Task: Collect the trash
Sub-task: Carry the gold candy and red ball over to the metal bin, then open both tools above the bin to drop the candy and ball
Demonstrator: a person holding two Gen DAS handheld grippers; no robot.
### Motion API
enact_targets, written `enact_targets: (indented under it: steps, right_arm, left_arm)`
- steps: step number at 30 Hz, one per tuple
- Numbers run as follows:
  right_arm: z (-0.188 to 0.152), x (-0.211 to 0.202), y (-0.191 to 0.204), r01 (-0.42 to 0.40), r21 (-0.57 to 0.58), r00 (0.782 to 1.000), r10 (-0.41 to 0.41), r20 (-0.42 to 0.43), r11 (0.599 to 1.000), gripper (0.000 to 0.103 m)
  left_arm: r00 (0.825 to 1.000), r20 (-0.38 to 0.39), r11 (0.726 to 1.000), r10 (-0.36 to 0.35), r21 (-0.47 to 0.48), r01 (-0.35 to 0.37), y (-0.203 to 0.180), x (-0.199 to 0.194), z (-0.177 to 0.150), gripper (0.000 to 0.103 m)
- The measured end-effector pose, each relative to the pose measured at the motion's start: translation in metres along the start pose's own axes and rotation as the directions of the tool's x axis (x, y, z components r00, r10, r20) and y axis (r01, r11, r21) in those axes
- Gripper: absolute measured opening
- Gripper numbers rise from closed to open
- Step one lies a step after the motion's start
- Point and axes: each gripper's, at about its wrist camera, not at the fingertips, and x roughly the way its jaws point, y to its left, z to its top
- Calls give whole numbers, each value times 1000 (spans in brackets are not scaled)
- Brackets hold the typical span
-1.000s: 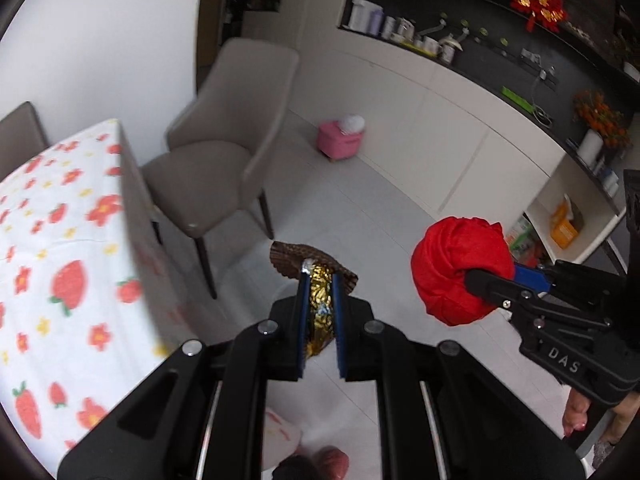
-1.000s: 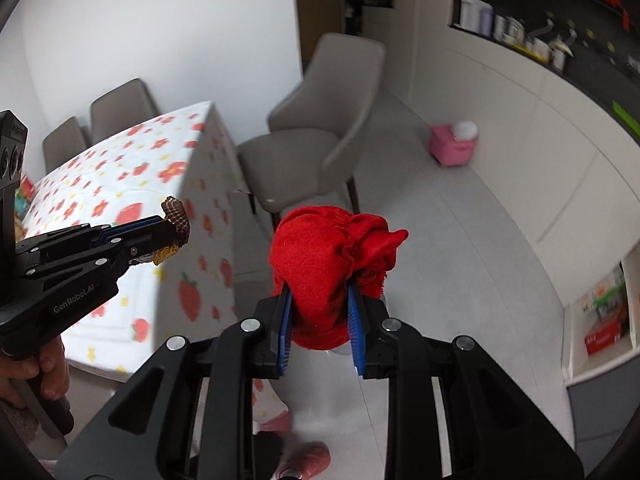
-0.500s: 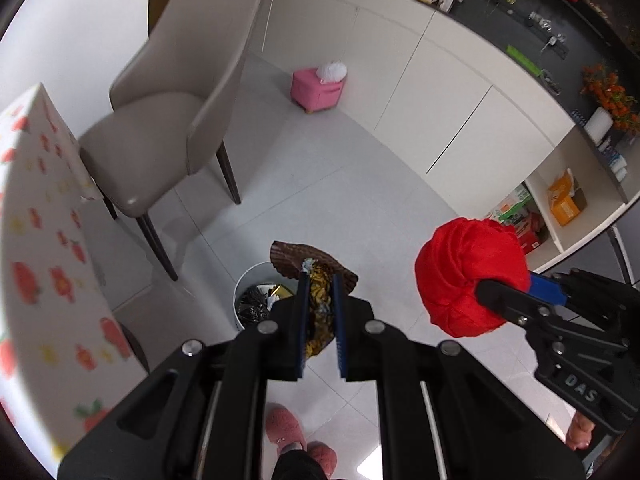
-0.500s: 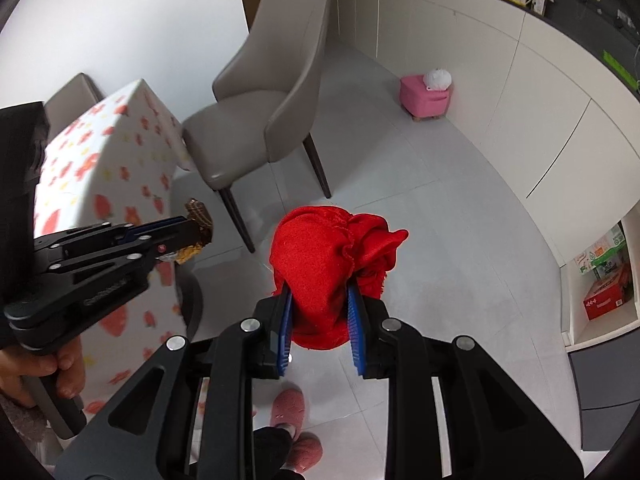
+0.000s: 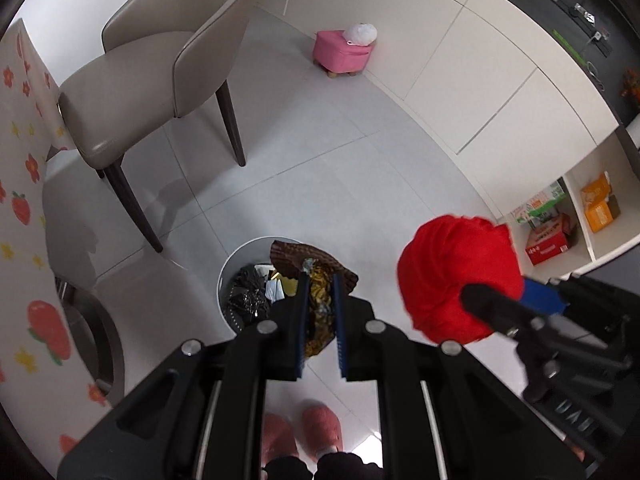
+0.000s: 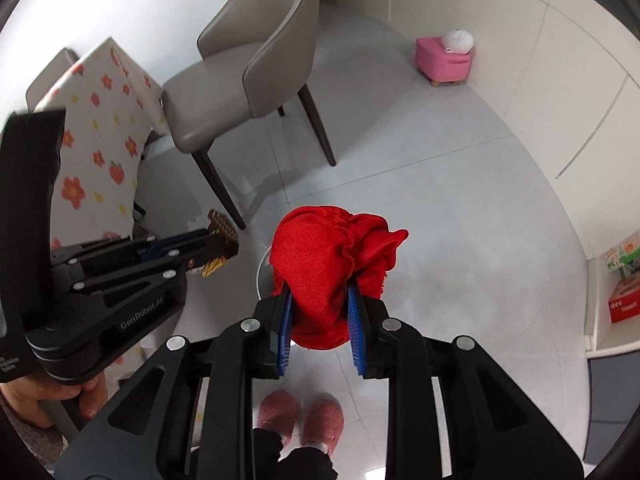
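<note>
over bin (image 5: pixel 240 256), left hand-held gripper (image 5: pixel 319 280) clamps wrapper (image 5: pixel 316 268); right (image 6: pixel 318 300) clamps cloth (image 6: pixel 320 256).

Home dining area beside a kitchen. Evidence: table under a strawberry-and-flower tablecloth (image 6: pixel 100 128); taupe upholstered dining chair (image 5: pixel 160 76); pale tiled floor (image 5: pixel 340 152); run of white handleless cabinets (image 5: pixel 460 52) under a dark countertop (image 5: pixel 560 12); small pink footstool (image 5: pixel 340 54); open shelf with boxed groceries (image 5: pixel 560 220); pink house slippers (image 6: pixel 300 420).

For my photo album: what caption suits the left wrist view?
Left gripper holding a crumpled wrapper over the floor bin, red cloth alongside.
</note>
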Motion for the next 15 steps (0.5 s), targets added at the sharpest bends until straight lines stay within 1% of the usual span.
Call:
enact_targets:
  steps: [3, 4, 5, 7, 11, 15]
  right_arm:
    - [-6, 26, -3, -19, -13, 1000, 18, -3, 1000, 22]
    - [-8, 35, -3, -23, -18, 1000, 23, -3, 1000, 22]
    - [-8, 41, -3, -26, -24, 1000, 26, -2, 999, 22]
    - [-10, 51, -3, -32, -32, 999, 32, -3, 999, 22]
    - [-11, 61, -5, -38, -42, 999, 38, -7, 998, 22]
    - [-8, 61, -4, -44, -52, 999, 43, -16, 998, 22]
  left_arm:
    - [1000, 9, 1000, 3, -18, -3, 4, 21, -6, 15]
    - [1000, 11, 1000, 14, -23, -13, 7, 27, -8, 18]
    - [1000, 14, 999, 22, -26, -21, 9, 33, -9, 31]
    - [1000, 12, 999, 12, -40, -11, 13, 40, -11, 47]
    - [999, 18, 998, 33, -54, -32, 19, 44, -8, 51]
    - [998, 30, 996, 57, -66, -54, 21, 38, -6, 54]
